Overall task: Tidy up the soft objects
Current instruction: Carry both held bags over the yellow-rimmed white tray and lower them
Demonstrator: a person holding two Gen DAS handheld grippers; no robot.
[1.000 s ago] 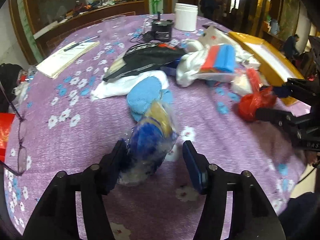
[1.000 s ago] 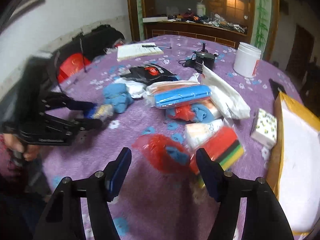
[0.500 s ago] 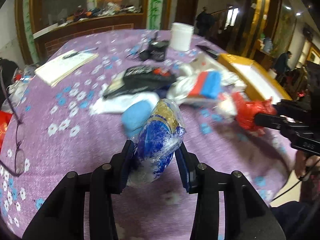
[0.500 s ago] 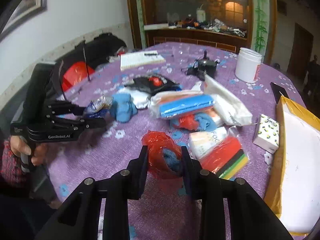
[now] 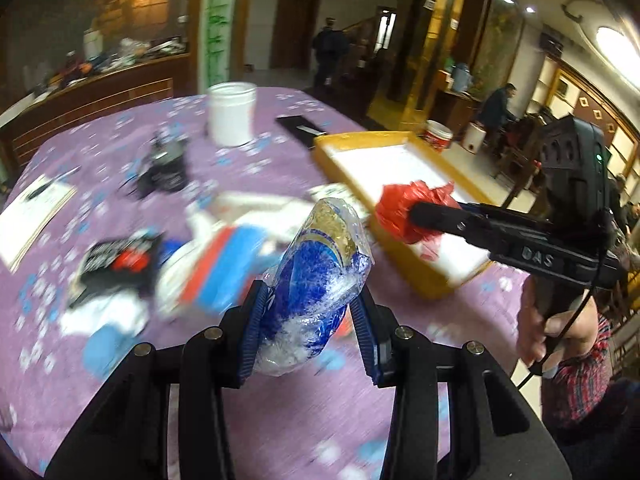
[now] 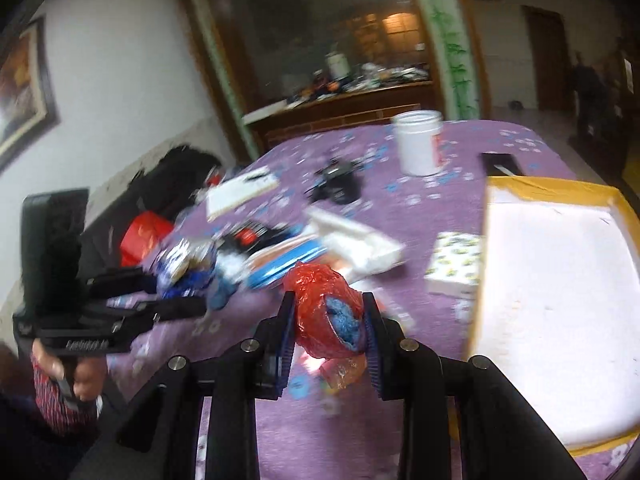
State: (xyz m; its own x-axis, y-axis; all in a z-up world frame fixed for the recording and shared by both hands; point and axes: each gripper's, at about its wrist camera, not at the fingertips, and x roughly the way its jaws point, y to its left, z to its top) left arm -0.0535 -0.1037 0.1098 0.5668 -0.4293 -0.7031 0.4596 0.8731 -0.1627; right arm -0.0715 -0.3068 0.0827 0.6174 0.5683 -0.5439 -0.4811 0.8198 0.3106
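My left gripper (image 5: 310,320) is shut on a blue and gold plastic packet (image 5: 320,276) and holds it above the purple flowered table (image 5: 280,400). My right gripper (image 6: 328,320) is shut on a red plastic bag (image 6: 316,312) with a blue cloth (image 6: 346,322) inside, lifted off the table. In the left wrist view the red bag (image 5: 408,208) hangs over the near edge of the yellow-rimmed white tray (image 5: 360,142). In the right wrist view the tray (image 6: 560,280) lies to the right, and the left gripper (image 6: 188,276) with its packet shows at the left.
A pile of soft packets and cloths (image 5: 208,264) lies mid-table, with a patterned tissue pack (image 6: 456,268) beside the tray. Behind stand a white jar (image 5: 232,116), a black device (image 5: 164,168), a notepad (image 6: 240,190) and a black phone (image 6: 500,162).
Both grippers have lifted their loads off the table and swung right toward the tray. The red bag now hangs over the tray's edge.
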